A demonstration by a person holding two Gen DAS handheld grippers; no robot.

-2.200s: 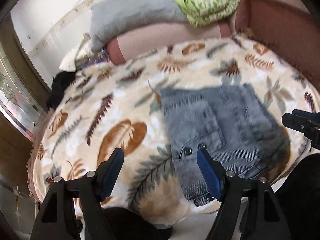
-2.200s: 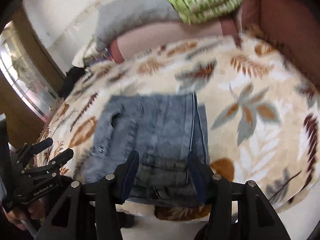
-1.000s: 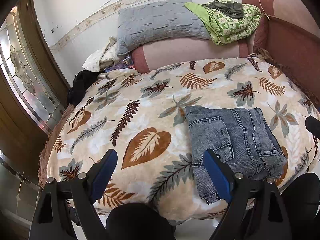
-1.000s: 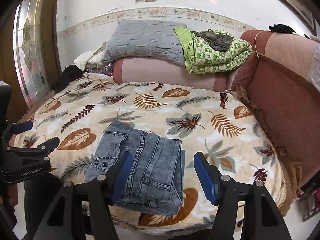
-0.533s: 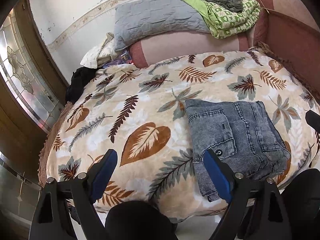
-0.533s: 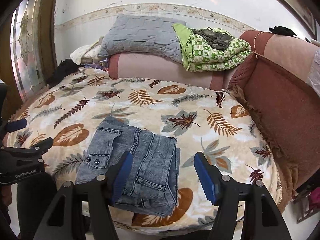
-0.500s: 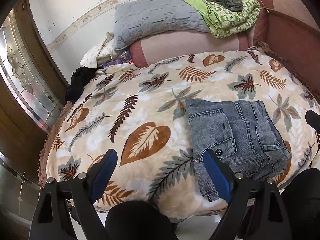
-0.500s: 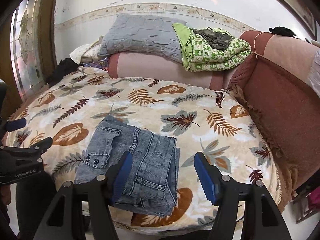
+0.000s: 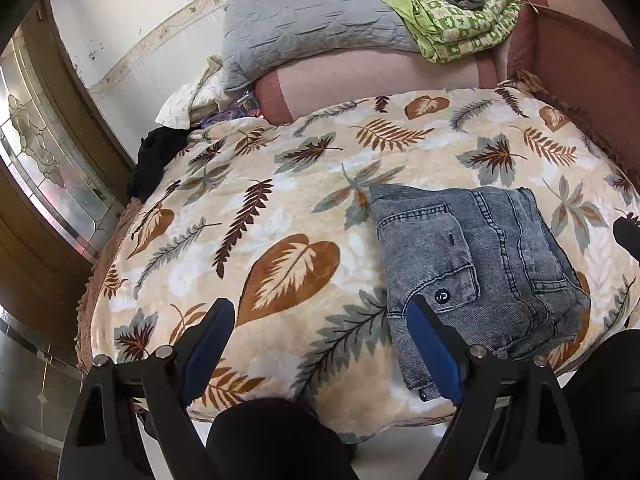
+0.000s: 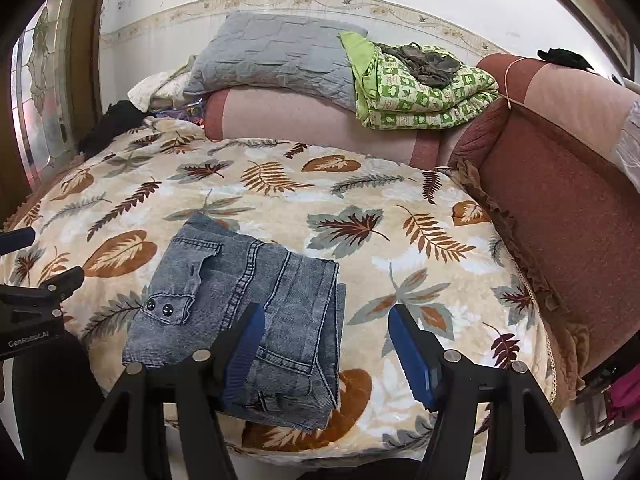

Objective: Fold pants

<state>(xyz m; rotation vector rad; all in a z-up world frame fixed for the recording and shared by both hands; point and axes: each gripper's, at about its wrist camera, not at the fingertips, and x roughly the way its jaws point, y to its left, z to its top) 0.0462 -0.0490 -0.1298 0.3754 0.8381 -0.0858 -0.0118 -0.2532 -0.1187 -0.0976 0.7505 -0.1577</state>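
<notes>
1. Your left tool (image 9: 316,344) hangs with its blue pads spread wide, holding nothing, above the near edge of the bed (image 9: 280,184).
2. Your right tool (image 10: 324,344) is spread wide too, empty, over the near edge.
3. The pants (image 10: 244,300) lie folded into a compact block on the blanket (image 10: 400,216), near the bed's near edge; both tools are clear of them.
4. In the left view the pants (image 9: 476,264) sit right of centre, button flap toward you.
5. A grey pillow (image 10: 276,52) and a green quilt (image 10: 424,92) rest on the bolster at the far side.
</notes>
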